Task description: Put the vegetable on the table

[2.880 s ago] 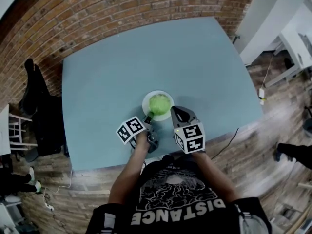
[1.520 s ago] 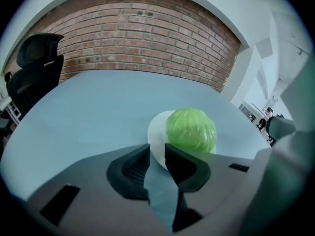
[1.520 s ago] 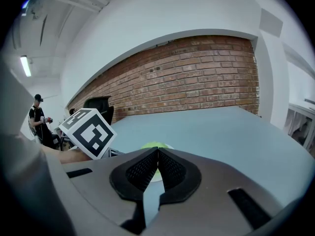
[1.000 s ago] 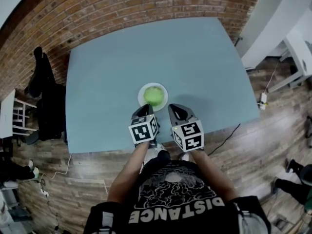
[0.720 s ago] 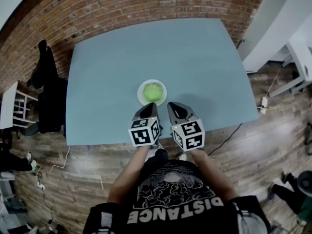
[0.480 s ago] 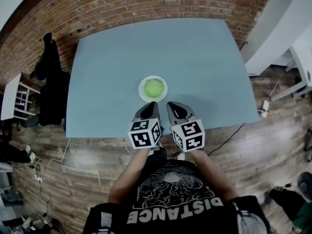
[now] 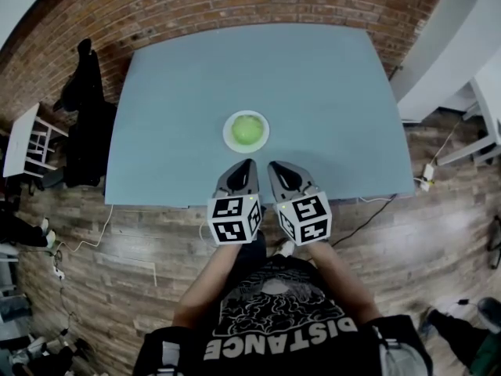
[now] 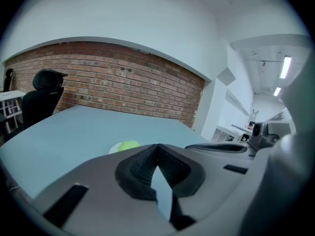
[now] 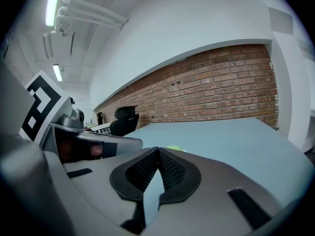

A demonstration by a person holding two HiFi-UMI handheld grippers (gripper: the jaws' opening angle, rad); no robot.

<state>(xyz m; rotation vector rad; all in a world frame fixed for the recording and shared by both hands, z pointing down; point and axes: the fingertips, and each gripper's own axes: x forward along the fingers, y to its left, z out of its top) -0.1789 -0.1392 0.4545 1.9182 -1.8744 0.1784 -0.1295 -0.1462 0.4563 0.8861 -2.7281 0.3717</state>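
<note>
A round green vegetable sits on a small white plate in the middle of the blue table. My left gripper and right gripper hover side by side near the table's front edge, a short way behind the plate. Both are shut with nothing in them. In the left gripper view the vegetable shows just left of the closed fingertips, and the left gripper points past it. Only a green sliver of the vegetable peeks over the right gripper.
A brick wall runs behind the table. A black office chair and a white shelf stand to the left. White desks stand to the right, and a cable trails over the wooden floor.
Both grippers have drawn back from the plate towards the table's front edge, and the left one has swung in beside the right. The vegetable stays on the plate.
</note>
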